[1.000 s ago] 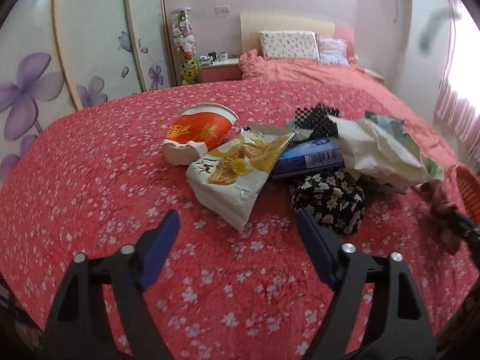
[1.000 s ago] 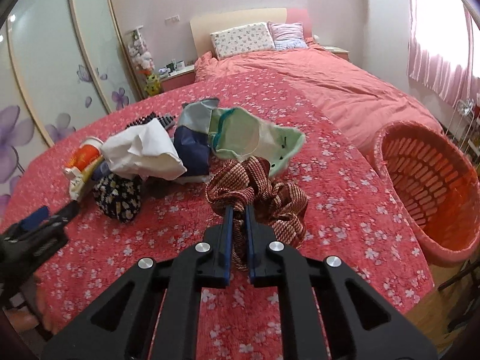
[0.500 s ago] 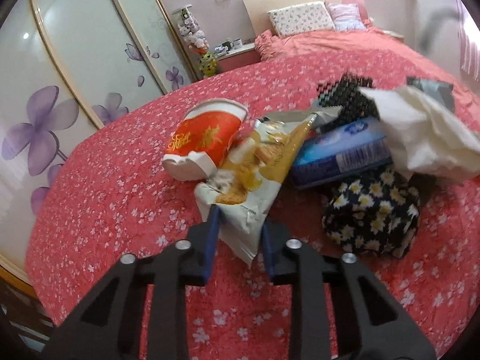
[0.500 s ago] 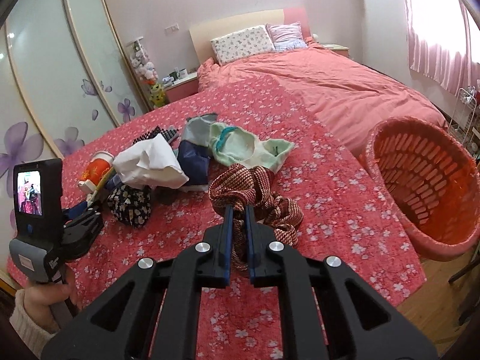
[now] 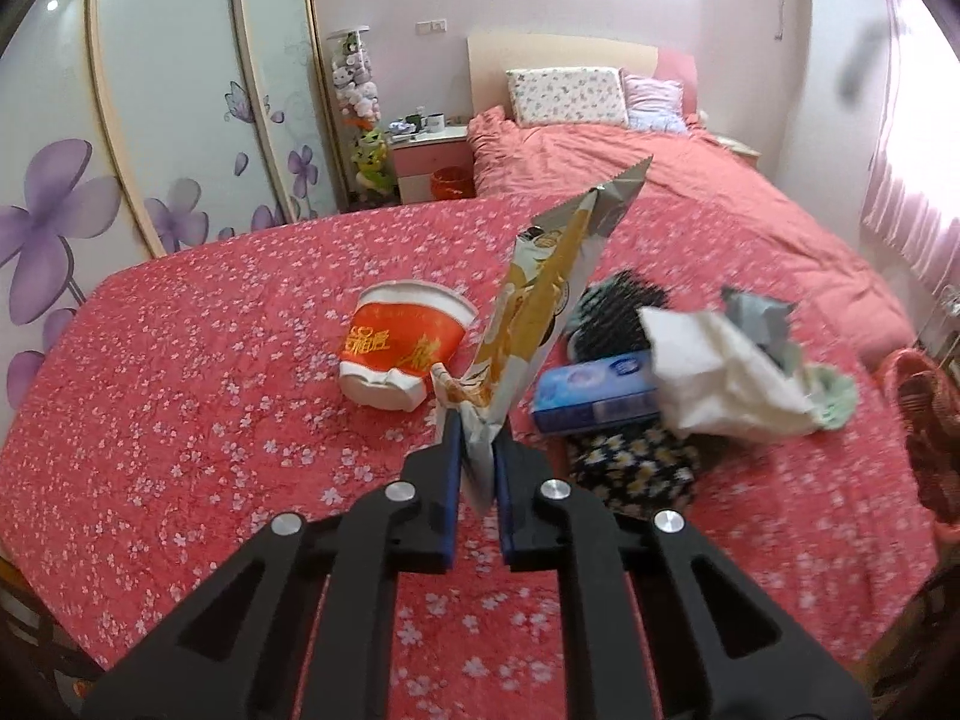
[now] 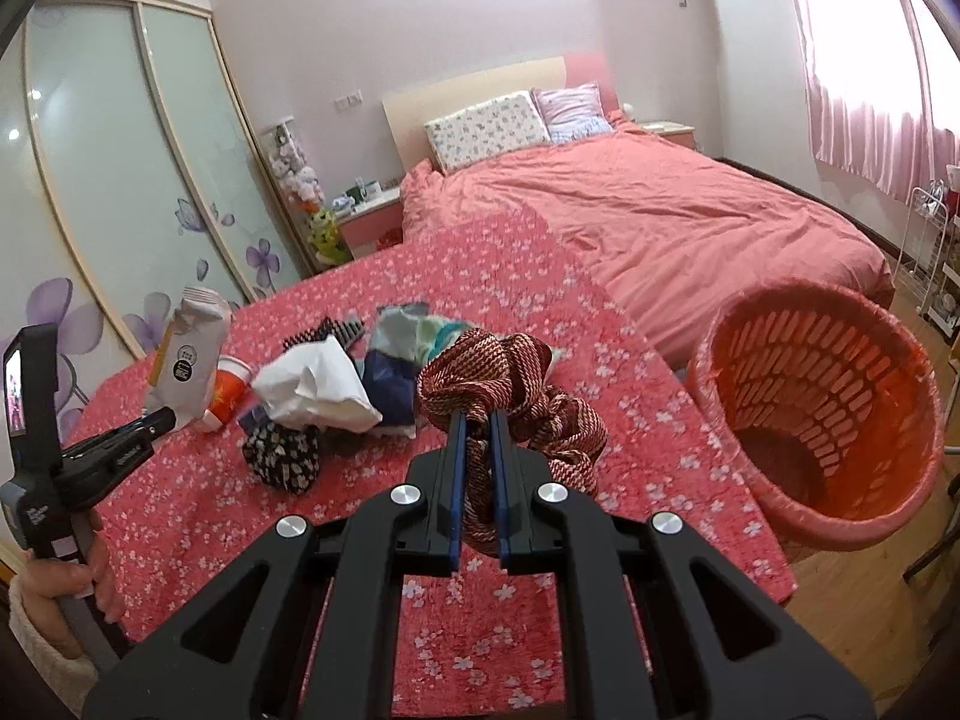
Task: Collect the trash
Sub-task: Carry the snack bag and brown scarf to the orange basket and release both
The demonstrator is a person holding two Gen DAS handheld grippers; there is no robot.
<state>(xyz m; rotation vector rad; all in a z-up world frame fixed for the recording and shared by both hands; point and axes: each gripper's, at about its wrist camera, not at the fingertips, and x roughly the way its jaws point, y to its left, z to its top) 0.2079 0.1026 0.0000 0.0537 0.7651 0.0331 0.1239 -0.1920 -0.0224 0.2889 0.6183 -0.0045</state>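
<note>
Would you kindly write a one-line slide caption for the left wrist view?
Left gripper shut on a snack bag, lifted above the floral bedspread beside a paper cup.

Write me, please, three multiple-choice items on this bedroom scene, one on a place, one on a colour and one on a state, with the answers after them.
1. Where does the orange basket stand in the right wrist view?
A. on the bed, among the pile
B. off the bed's edge, right of the cloth
C. by the pillows

2. What colour is the box lying in the pile?
A. blue
B. green
C. yellow

3. What is the left gripper doing?
A. open over the paper cup
B. shut on nothing
C. shut on the snack bag

Answers: 1 B, as the basket stands beyond the bedspread edge, over the wooden floor. 2 A, its side shows blue beside the white paper. 3 C, its jaws, just closed, pinch the snack bag, which is up off the bedspread.
</note>
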